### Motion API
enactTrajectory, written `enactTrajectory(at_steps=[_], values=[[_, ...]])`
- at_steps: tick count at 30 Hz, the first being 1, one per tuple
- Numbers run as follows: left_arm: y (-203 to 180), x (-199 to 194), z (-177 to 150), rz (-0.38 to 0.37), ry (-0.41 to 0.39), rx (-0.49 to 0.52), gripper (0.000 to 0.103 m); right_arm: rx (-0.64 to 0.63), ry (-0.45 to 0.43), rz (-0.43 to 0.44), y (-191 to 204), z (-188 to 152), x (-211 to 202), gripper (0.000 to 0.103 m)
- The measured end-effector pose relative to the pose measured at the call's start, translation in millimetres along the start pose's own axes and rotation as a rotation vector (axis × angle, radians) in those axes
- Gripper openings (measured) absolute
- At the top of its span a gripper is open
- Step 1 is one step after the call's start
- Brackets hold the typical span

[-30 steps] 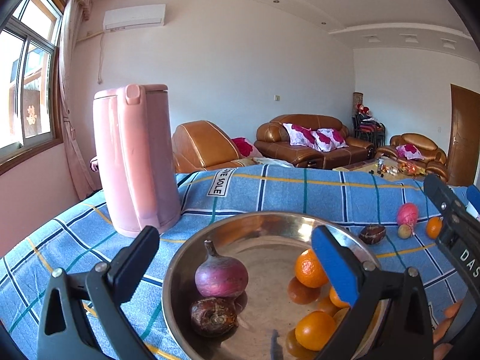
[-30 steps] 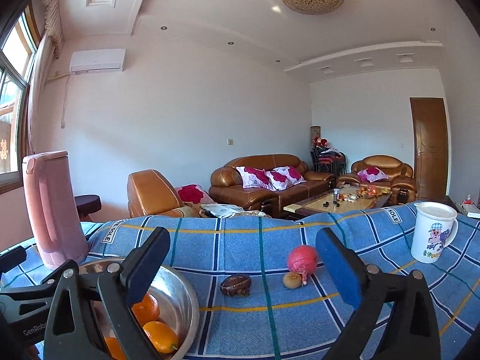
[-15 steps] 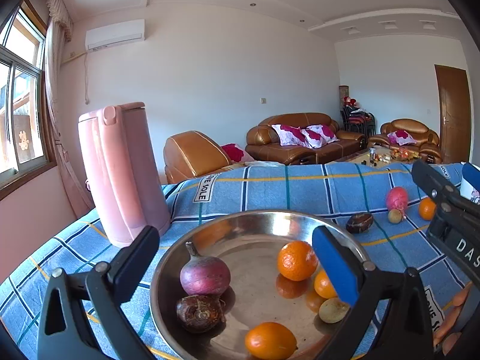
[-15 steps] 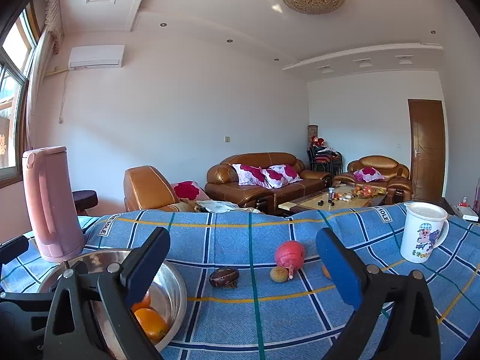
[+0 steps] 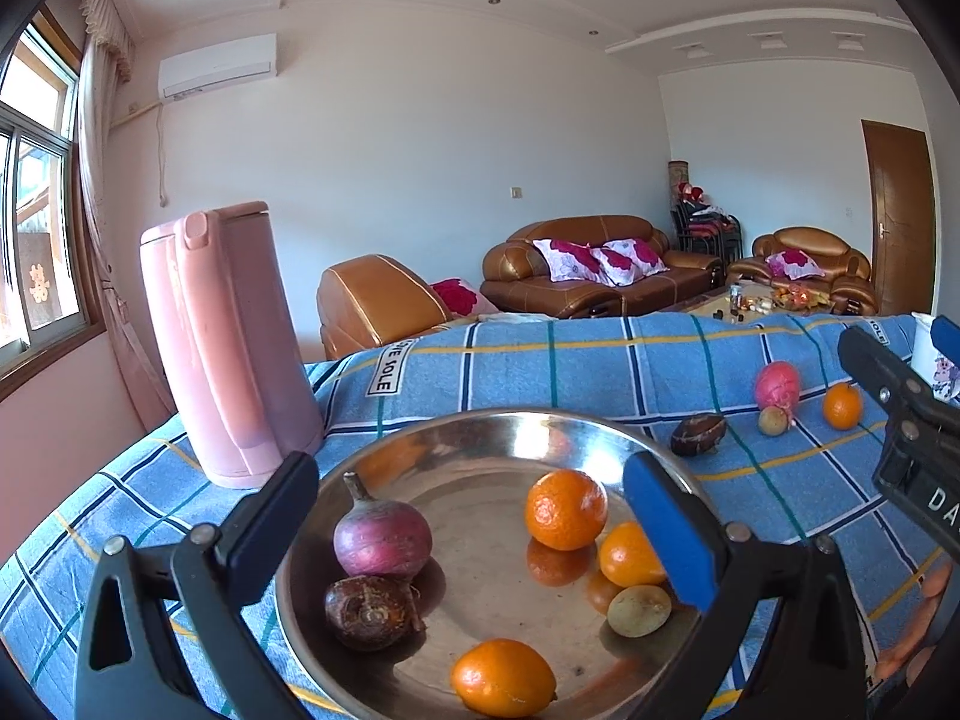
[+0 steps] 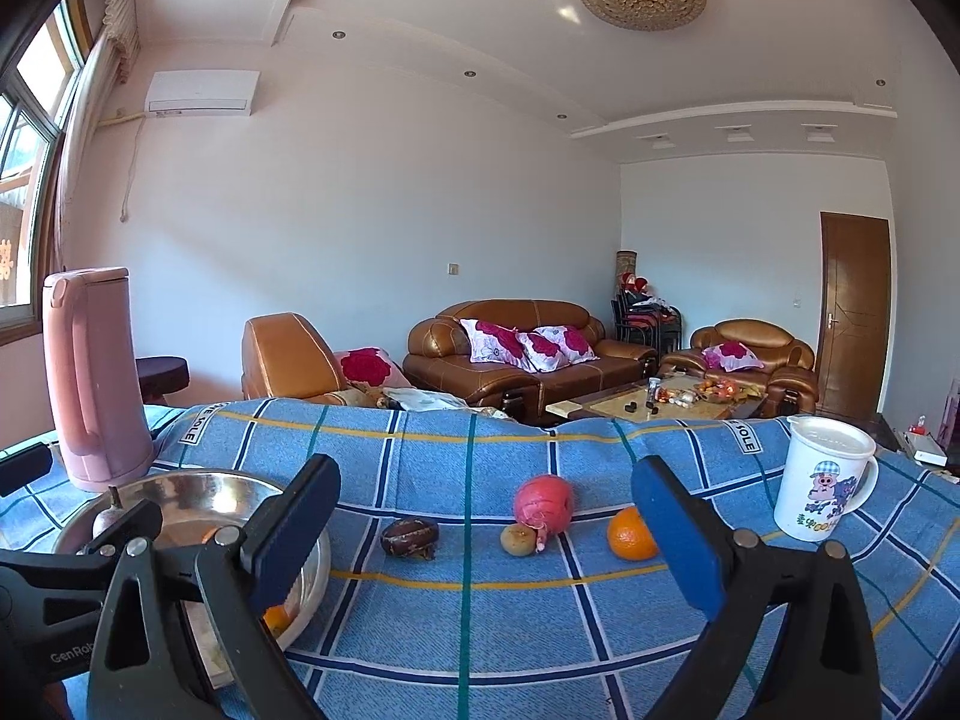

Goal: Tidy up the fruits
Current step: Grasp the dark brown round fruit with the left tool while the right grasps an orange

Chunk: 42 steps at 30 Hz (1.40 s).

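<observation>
Pale walls, white stepped ceiling. Window (image 5: 36, 228) at left, sunlit. Air conditioner (image 6: 203, 93) high on wall. Brown leather sofa (image 6: 528, 354), armchairs, coffee table (image 6: 660, 405); wooden door (image 6: 855, 312) at right.

The round steel bowl (image 5: 420, 438) holds 3 oranges (image 5: 565, 509), a purple turnip (image 5: 382, 540), a brown dark fruit (image 5: 372, 611) and a small yellowish fruit (image 5: 638, 609). On the cloth lie a brown fruit (image 6: 409, 537), a pink fruit (image 6: 543, 504), a small tan fruit (image 6: 517, 540) touching it, and 1 orange (image 6: 630, 534).
</observation>
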State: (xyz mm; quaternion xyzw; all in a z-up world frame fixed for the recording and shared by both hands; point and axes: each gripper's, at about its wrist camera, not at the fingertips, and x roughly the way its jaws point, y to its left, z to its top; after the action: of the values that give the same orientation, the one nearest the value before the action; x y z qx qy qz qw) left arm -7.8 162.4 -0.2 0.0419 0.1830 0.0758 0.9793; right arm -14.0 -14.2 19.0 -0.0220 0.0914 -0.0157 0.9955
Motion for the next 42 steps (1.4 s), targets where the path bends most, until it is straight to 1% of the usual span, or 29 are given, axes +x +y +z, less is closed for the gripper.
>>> enactTrajectory(at_steps=[4,11,18,26,29,31,33,36,39,42], values=[[-7.8,-0.2,0.4,-0.013,0.01,-0.008,0.103,-0.003,0.018,-0.015,-17.1,-0.8,2.4,0.099],[-27.0,1.0,1.7,-0.04,0.027,-0.008,0.103,0.042,0.04,-0.068,-55.5,-2.6,5.7,0.099],[-51.3,3.7,4.9,-0.067,0.043,0.004,0.103,0.039,0.042,-0.129,-91.2,-3.2,6.3,0.099],[-81.2,8.0,8.0,-0.11,0.076,0.009,0.103,0.079,0.099,-0.203,-134.3,-6.6,15.0,0.099],[-94.7,10.9,10.0,-0.127,0.094,0.025,0.103,0.099,0.128,-0.209,-146.9,-7.2,19.8,0.099],[-103.7,13.3,11.3,-0.143,0.102,0.028,0.103,0.077,0.13,-0.211,-149.2,-6.7,23.0,0.099],[-114.5,17.7,13.2,-0.144,0.117,0.026,0.103,0.054,0.14,-0.196,-147.4,-6.2,26.7,0.099],[-133.6,31.6,14.6,-0.156,0.18,0.037,0.103,0.021,0.197,-0.142,-141.2,-5.7,41.8,0.099],[-148.2,47.1,13.9,-0.178,0.255,0.051,0.103,-0.019,0.296,-0.064,-134.1,-8.4,68.3,0.099],[-152.6,56.5,13.7,-0.161,0.289,0.051,0.103,-0.032,0.421,0.005,-128.8,-14.9,100.9,0.099]])
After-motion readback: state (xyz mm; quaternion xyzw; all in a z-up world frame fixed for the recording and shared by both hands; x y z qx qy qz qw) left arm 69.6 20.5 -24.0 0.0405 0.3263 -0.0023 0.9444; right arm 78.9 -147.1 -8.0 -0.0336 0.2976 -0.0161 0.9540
